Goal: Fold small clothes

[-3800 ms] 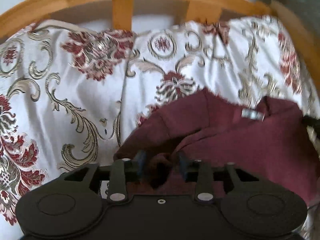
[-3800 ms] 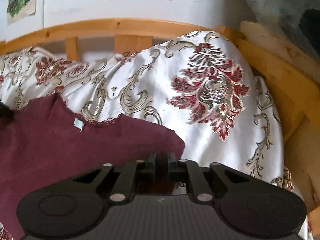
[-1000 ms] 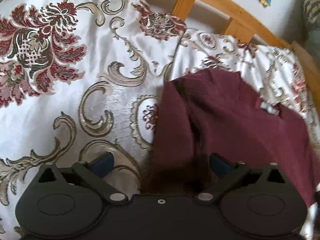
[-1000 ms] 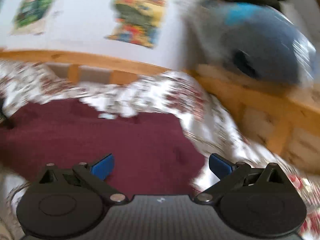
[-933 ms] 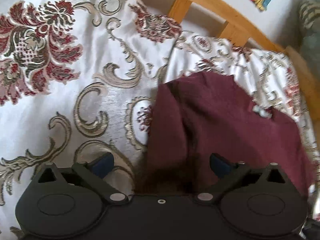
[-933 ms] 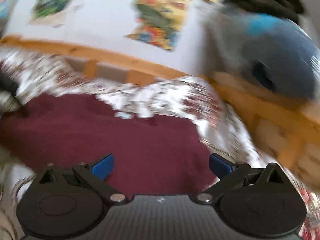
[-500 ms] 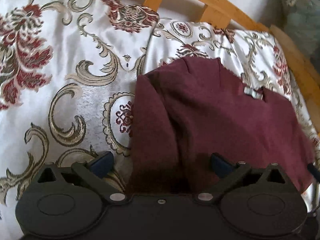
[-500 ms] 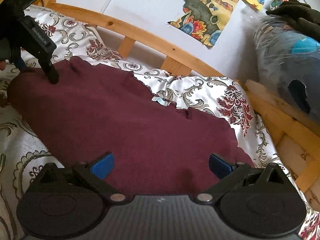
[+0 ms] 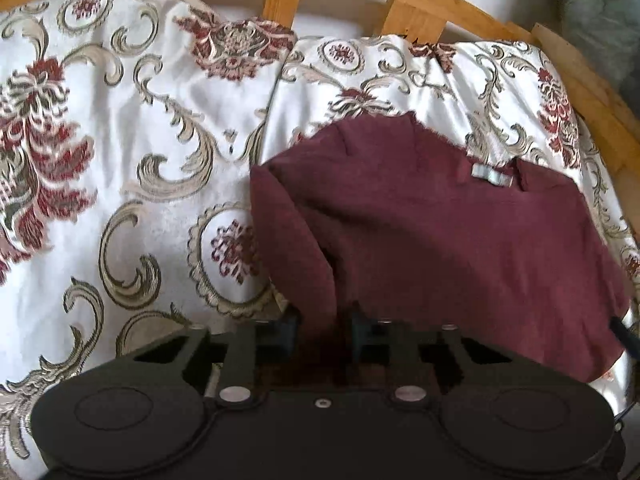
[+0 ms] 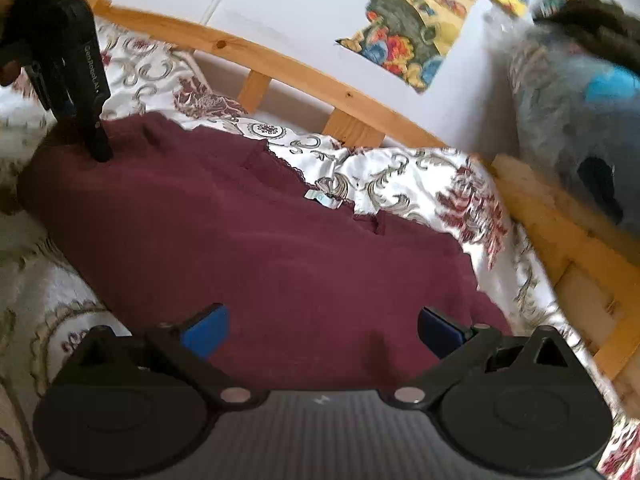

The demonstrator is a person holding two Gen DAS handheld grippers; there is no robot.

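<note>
A maroon knit top (image 9: 460,240) lies spread on a white bedspread with red and gold flowers (image 9: 120,160); a small label (image 9: 490,174) shows at its neckline. My left gripper (image 9: 322,330) is shut on the top's near left edge, with a fold of cloth pinched between its pads. In the right wrist view the top (image 10: 260,248) fills the middle. My right gripper (image 10: 320,328) is open above the top's near edge and holds nothing. The left gripper (image 10: 86,92) shows at the top's far left corner in that view.
A curved wooden bed rail (image 9: 420,8) with slats runs behind the bedspread, and continues down the right side (image 10: 560,240). Colourful pictures (image 10: 412,20) hang on the white wall. A plastic bag of clothes (image 10: 580,120) sits at the right.
My left gripper has closed from wide open onto the top's left edge. My right gripper stays open and has drifted slightly over the top's right part.
</note>
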